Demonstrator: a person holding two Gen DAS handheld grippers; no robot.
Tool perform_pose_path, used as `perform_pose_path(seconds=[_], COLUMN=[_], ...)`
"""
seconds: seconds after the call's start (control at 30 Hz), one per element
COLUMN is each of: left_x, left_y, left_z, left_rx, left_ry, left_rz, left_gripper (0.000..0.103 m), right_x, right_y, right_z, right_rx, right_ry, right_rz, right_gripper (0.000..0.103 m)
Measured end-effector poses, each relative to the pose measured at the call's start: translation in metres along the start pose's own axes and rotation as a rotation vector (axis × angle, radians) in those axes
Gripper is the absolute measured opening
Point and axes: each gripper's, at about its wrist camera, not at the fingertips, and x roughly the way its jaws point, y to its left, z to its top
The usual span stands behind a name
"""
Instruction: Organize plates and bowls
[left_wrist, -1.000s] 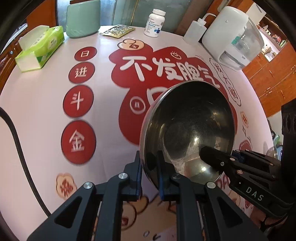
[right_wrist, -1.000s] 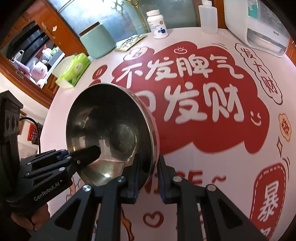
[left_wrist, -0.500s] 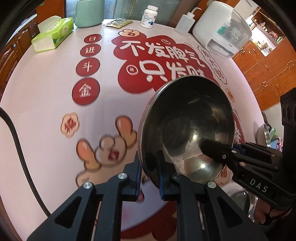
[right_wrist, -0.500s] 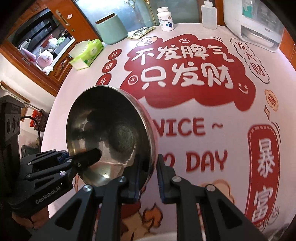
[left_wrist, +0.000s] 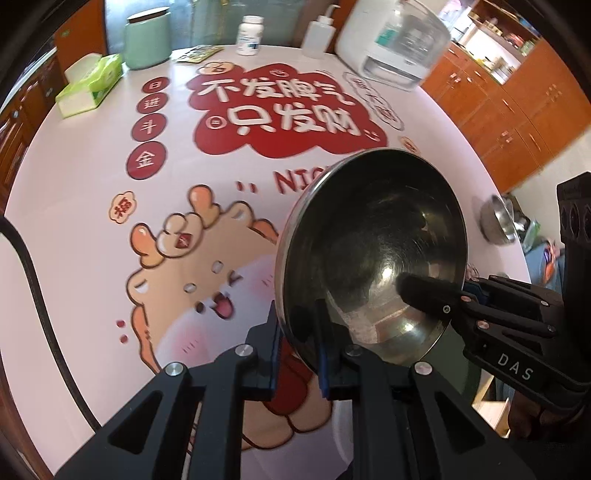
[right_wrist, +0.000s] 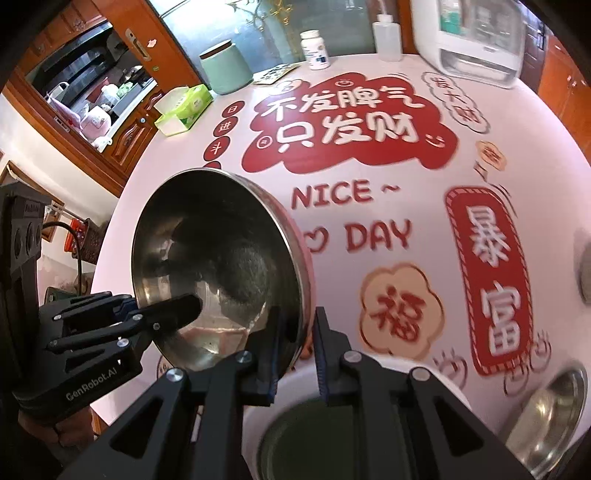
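Note:
A large steel bowl (left_wrist: 373, 254) hangs in the air over the round table, held from both sides. My left gripper (left_wrist: 297, 347) is shut on its near-left rim. My right gripper (right_wrist: 297, 347) is shut on the opposite rim, and the bowl (right_wrist: 218, 266) fills the left of the right wrist view. Each gripper shows in the other's view: the right one (left_wrist: 436, 295) and the left one (right_wrist: 173, 314). A white plate with a dark centre (right_wrist: 332, 424) lies under the right gripper. A small steel bowl (right_wrist: 550, 410) sits at the table's near right edge.
Another small steel bowl (left_wrist: 496, 219) sits at the table's right edge. At the far side stand a tissue box (left_wrist: 90, 83), a green canister (left_wrist: 146, 40), a pill bottle (left_wrist: 249, 35), a squeeze bottle (left_wrist: 317, 33) and a white appliance (left_wrist: 395, 48).
Both grippers have carried the large bowl back toward the near side of the table; the printed pattern slid away and the white plate and small bowls came into view.

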Motion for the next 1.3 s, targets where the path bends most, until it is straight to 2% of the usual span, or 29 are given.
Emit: perform_pose_path(seconds=[0.4, 0.73, 0.93, 1.3], left_x=[-0.006, 0.002, 0.008, 0.027], left_y=[-0.072, -0.148, -0.196, -0.27], left_z=[-0.031, -0.047, -0.055, -0.067], left_rx=[0.138, 0.268, 0.267, 0.194], left_ry=[0.029, 0.046, 0.048, 0.037], left_rz=[-0.059, -0.074, -0.051, -0.028], left_gripper=[0.013, 0.013, 0.013, 0.013], right_x=[-0.049, -0.086, -0.105, -0.132], right_y=[-0.039, -0.096, -0.133, -0.202], right_z=[-0.058, -0.1, -0.115, -0.129], right_rx=[0.092, 0.2, 0.213, 0.16], right_ry=[-0.027, -0.044, -0.033, -0.002], right_rz=[-0.059, -0.066, -0.048, -0.032], right_gripper=[0.016, 0.016, 0.016, 0.016])
